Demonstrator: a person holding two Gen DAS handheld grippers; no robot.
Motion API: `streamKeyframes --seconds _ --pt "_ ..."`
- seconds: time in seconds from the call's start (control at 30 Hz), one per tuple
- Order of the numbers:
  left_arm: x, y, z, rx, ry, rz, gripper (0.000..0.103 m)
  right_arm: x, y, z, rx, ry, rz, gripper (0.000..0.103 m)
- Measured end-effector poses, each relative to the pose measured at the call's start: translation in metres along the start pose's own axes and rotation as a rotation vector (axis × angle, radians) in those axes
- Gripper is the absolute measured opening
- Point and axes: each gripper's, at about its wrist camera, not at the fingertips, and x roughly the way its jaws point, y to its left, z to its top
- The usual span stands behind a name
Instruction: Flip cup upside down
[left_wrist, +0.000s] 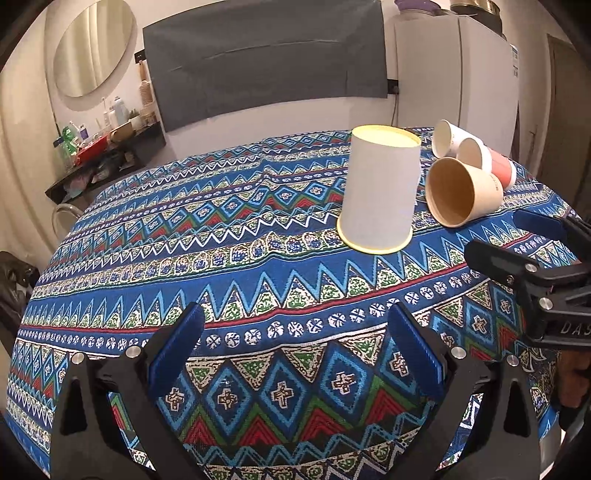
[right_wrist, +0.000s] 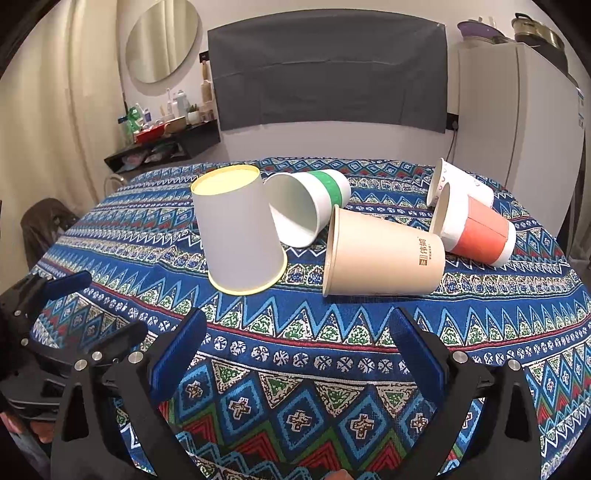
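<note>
A white paper cup (left_wrist: 380, 192) with a yellow rim stands upside down on the patterned tablecloth (left_wrist: 258, 258); it also shows in the right wrist view (right_wrist: 240, 232). Beside it lie several cups on their sides: a tan cup (right_wrist: 384, 254), a green-banded cup (right_wrist: 306, 206), a coral-banded cup (right_wrist: 476, 229) and a white printed cup (right_wrist: 461, 184). My left gripper (left_wrist: 295, 350) is open and empty, well short of the white cup. My right gripper (right_wrist: 297, 350) is open and empty, in front of the tan cup; it also shows in the left wrist view (left_wrist: 524, 240).
A dark covered screen (right_wrist: 328, 74) and a white fridge (right_wrist: 517, 122) stand behind the table. A cluttered shelf (right_wrist: 162, 144) is at the back left. A dark chair back (right_wrist: 44, 225) sits at the table's left edge.
</note>
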Motion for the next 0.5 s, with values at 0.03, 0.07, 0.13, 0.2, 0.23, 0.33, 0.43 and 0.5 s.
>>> streamKeyframes --seconds 0.03,0.07,0.13,0.2,0.23,0.33,0.43,0.5 --pt "0.0011 0.0013 0.0012 -0.010 0.004 -0.005 0.097 -0.0003 -0.0001 0.0002 0.001 -0.002 -0.001 0.095" --pt "0.0026 0.0035 0.0015 -0.023 0.011 -0.008 0.097 -0.0006 -0.0004 0.0001 0.003 -0.005 -0.001 0.095" --pt "0.0040 0.0061 0.0020 -0.043 0.020 -0.013 0.097 -0.0017 -0.0001 -0.0002 0.005 -0.008 0.000 0.095" --pt "0.0046 0.0097 0.0022 -0.055 0.024 -0.022 0.097 -0.0019 0.0000 -0.0007 0.006 -0.008 0.001 0.095" --pt "0.0051 0.0103 0.0015 -0.056 0.025 -0.021 0.097 -0.0018 0.0000 -0.0007 0.005 -0.007 0.001 0.095" --pt "0.0041 0.0094 0.0009 -0.052 0.023 -0.020 0.097 -0.0023 0.0000 -0.0008 0.005 -0.009 0.001 0.095" --pt "0.0043 0.0090 0.0004 -0.049 0.025 -0.020 0.097 -0.0027 0.0002 -0.0010 0.005 -0.012 0.000 0.095" --pt "0.0048 0.0092 0.0005 -0.051 0.027 -0.023 0.097 -0.0024 0.0003 -0.0007 0.004 -0.010 0.001 0.095"
